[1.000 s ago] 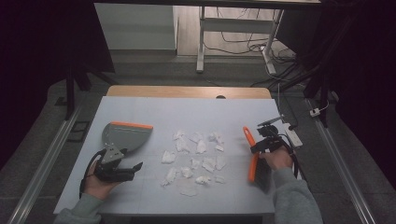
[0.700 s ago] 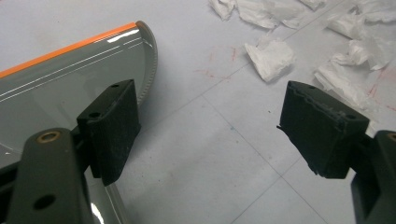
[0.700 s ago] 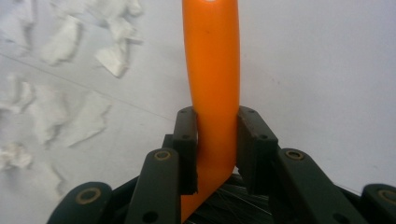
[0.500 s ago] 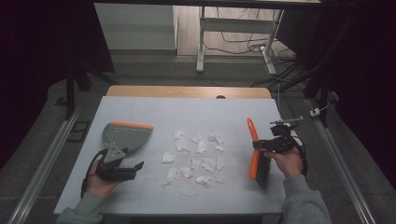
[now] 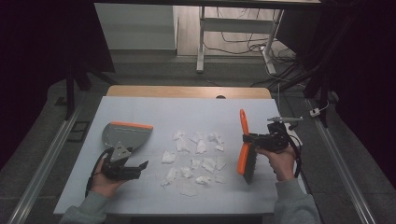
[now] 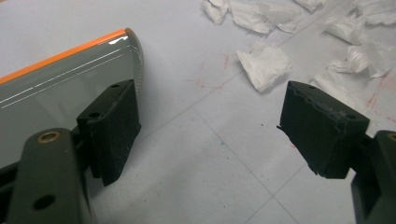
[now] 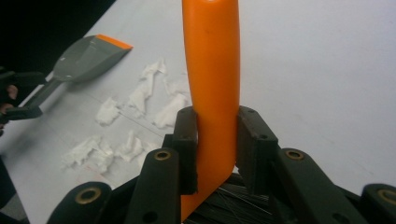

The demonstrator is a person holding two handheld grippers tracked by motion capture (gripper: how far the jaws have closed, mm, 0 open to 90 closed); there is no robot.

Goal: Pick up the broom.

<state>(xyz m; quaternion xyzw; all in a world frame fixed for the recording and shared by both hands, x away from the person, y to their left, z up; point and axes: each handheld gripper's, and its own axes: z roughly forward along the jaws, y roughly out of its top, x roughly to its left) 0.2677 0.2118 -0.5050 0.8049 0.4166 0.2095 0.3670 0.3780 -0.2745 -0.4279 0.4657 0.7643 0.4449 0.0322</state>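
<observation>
Right tongs (image 5: 250, 140), clamped on the orange brush (image 5: 243, 147), now lifted beside paper scraps (image 5: 194, 156) for sweeping; left tongs (image 5: 133, 169) apart by the dustpan (image 5: 126, 135).

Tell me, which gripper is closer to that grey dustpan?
Left. The left gripper sits right by the dustpan, one of its jaws beside its edge; the right gripper is across the paper scraps, clamping the brush.

Right gripper (image 7: 215, 154) clamps an orange plastic brush handle (image 7: 212, 70), black bristles (image 7: 224, 200) below. Torn white paper scraps (image 7: 135, 121) and grey orange-edged dustpan (image 7: 88, 56) lie far left.
</observation>
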